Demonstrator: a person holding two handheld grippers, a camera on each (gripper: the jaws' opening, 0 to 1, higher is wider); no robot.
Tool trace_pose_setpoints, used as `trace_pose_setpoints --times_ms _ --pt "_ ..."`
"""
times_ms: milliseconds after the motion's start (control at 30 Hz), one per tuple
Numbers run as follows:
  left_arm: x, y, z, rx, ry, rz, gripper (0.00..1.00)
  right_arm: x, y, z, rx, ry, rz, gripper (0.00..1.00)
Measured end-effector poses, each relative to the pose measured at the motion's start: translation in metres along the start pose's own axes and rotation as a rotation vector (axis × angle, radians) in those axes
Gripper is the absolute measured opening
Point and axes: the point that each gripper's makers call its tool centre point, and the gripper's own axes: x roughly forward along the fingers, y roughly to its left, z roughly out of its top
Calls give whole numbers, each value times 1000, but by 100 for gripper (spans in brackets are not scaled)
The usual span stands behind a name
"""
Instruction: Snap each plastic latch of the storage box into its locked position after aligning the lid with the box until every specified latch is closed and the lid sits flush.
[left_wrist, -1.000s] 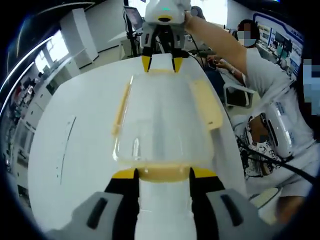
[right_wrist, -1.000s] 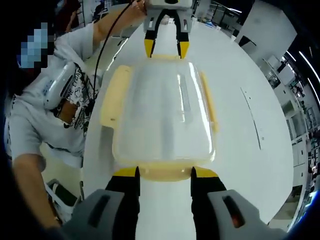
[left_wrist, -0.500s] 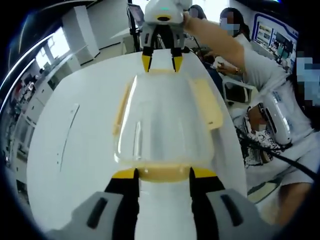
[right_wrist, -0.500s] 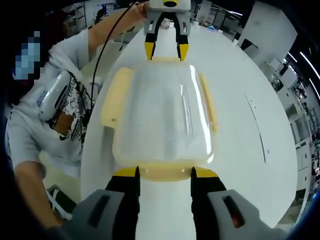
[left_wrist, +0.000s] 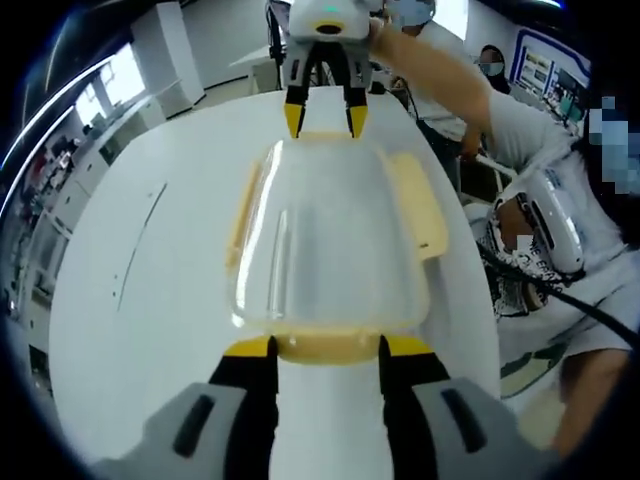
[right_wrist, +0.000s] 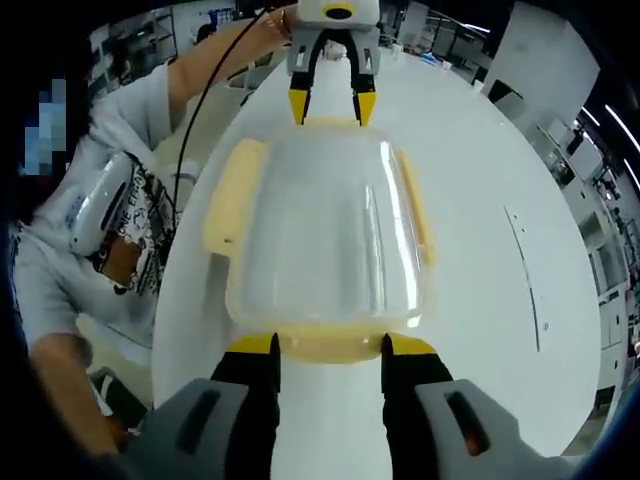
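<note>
Clear storage box (left_wrist: 325, 245) mid-table (left_wrist: 150, 300), one gripper at each short end.
Left gripper (left_wrist: 325, 347) and right gripper (right_wrist: 328, 345) both spread wide, straddling the yellow end latches (left_wrist: 325, 345). Box looks light, slick, flexy; press on latches, not lid (right_wrist: 320, 220).

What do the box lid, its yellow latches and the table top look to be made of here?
Lid: clear glossy plastic, judging by the see-through surface and streaky glare. Latches: opaque pale yellow plastic, smooth with a matte look; the end one sits between the left gripper jaws. Table: white, smooth, faintly glossy, probably laminate, though the material is unclear.
</note>
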Motion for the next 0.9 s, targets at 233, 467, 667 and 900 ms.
trace_pose_setpoints --times_ms 233,467,667,900 --pt "6 7 -6 -4 10 -8 39 3 -4 1 12 -1 15 38" --pt "13 9 -8 3 14 -5 39 10 -6 -4 24 1 15 38" --pt "14 6 -9 -2 15 -22 39 13 -2 -5 30 -5 23 39" --pt "16 -2 -13 0 23 -23 39 15 6 -3 28 -9 20 39"
